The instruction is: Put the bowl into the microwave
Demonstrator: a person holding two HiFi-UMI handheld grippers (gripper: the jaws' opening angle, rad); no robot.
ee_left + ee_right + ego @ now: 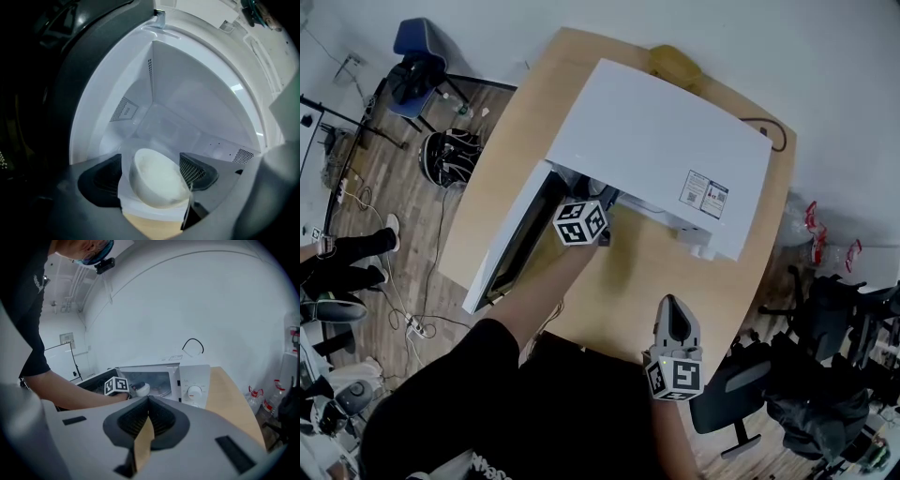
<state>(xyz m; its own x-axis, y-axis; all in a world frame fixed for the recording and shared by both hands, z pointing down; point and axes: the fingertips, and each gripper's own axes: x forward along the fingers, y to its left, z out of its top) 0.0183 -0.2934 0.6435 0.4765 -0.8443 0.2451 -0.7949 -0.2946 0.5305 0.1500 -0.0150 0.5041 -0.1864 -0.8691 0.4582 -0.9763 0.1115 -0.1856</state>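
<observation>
A white bowl (pixel 157 180) sits tilted between the fingers of my left gripper (pixel 151 177), which is shut on it at the mouth of the white microwave (pixel 656 150). The pale, empty cavity (pixel 187 108) lies straight ahead of the bowl. In the right gripper view the bowl (pixel 142 389) shows just inside the microwave (pixel 192 380), beside the left gripper's marker cube (pixel 116 386). The door (pixel 511 248) hangs open to the left. My right gripper (pixel 672 309) is shut and empty, held back over the table's front edge (pixel 619 323).
A black office chair (pixel 741 394) stands close to the table's right front. A blue chair (pixel 417 56), a bag and cables lie on the floor at left, near someone's legs (pixel 347 262). A black cable (pixel 193 345) loops behind the microwave.
</observation>
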